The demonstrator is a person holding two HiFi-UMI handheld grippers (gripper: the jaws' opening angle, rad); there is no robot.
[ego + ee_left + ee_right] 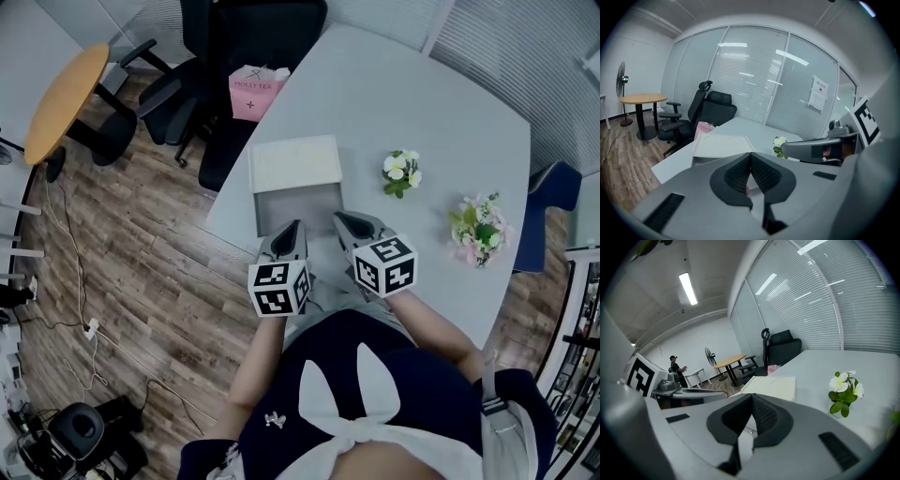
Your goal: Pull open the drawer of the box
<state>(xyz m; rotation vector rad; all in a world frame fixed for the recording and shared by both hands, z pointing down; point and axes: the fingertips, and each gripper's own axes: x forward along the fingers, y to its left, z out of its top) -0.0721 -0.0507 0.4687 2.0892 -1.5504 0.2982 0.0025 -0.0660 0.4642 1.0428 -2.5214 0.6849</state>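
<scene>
So, biggest thing first: the grey table (422,103), with the white box (294,163) sitting near its person-side corner. I'll place everything else off that box.

On the far side of the box, off the table's edge, there's a black office chair (234,56) with a pink bag (255,94) on it. Not relevant, just there.

The drawer (298,206) sticks out of the box on the side facing the person. It looks slid well out already, and you can see its pale grey inside. Its front edge is hidden under the grippers, so I can't tell if there's a handle.

The left gripper (292,230) and right gripper (343,223) hover side by side just on the person's side of the box, over the drawer's front end. In both gripper views the jaws are pressed together at the tips with nothing pinched between them, and they're aimed at the box lid.

To the right of the box is a small flower bunch (401,172), well apart from it. A bigger bunch (479,228) sits further right.

My read: the pull looks basically done and both tools are off the drawer. If it needs to come out further, the next move would be spreading one set of jaws, getting back onto the front edge and drawing it straight toward the person, maybe with the other gripper steadying the box.
</scene>
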